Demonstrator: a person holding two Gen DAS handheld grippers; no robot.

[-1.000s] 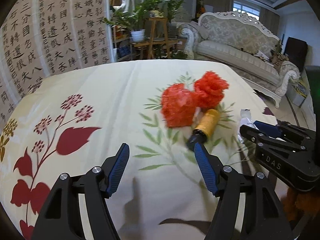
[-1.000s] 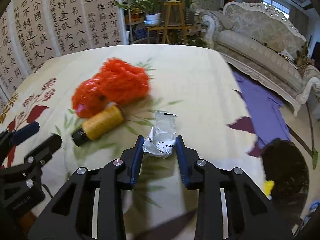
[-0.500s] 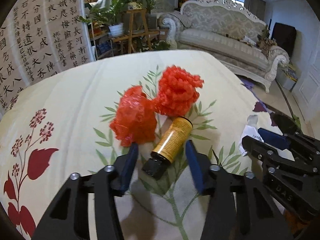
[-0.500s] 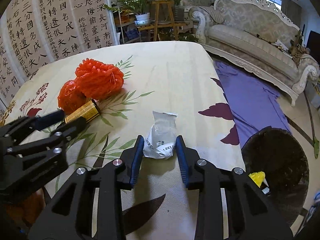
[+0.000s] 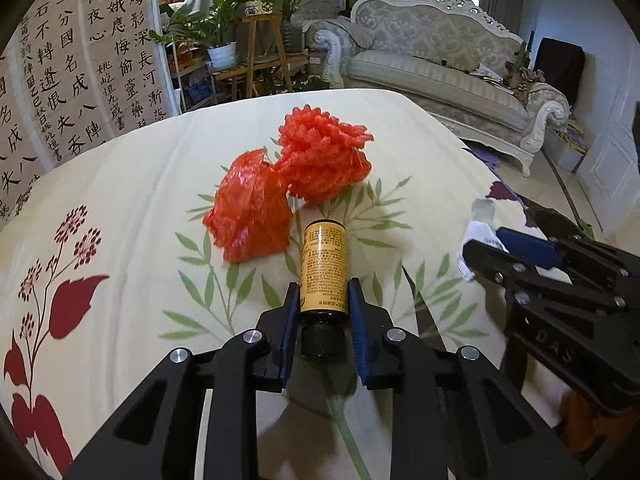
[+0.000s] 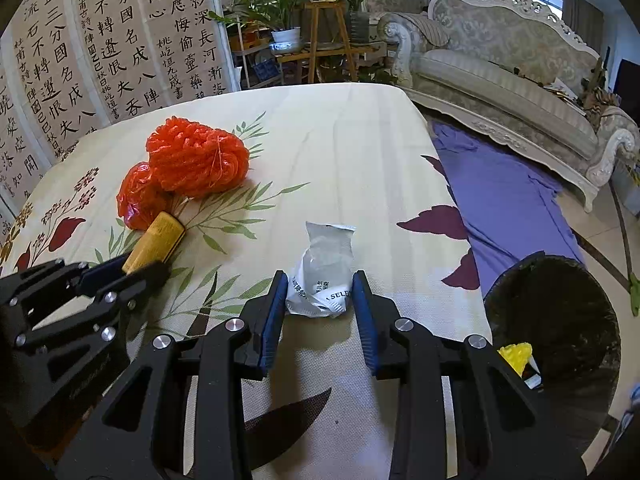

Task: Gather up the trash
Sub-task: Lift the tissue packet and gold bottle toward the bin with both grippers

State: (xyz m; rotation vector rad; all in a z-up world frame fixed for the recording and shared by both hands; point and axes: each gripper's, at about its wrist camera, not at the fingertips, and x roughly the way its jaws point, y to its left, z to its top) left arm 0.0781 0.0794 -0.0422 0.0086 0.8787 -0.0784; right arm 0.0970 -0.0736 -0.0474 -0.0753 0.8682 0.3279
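A yellow bottle [image 5: 323,256] with a black cap lies on the floral tablecloth, cap toward me. My left gripper [image 5: 323,292] has its jaws closing on the bottle's lower end, and the blue pads touch both sides. Just beyond the bottle lie a crumpled red plastic bag [image 5: 252,216] and a red mesh bundle [image 5: 324,160]. My right gripper [image 6: 320,280] is shut on a crumpled white wrapper [image 6: 326,264] that rests on the cloth. The right wrist view also shows the bottle [image 6: 158,240] between the left gripper's fingers at the left.
The table [image 5: 120,184] ends on the right, near the wrapper. Below that edge stands a black bin [image 6: 560,300] with a yellow scrap inside. A purple cloth [image 6: 508,196] lies on the floor before a sofa [image 6: 500,80]. A calligraphy screen and plants stand behind the table.
My left gripper has slid right and forward to the bottle, and its jaws have narrowed from wide open to around it. The right gripper keeps the wrapper and has barely moved.
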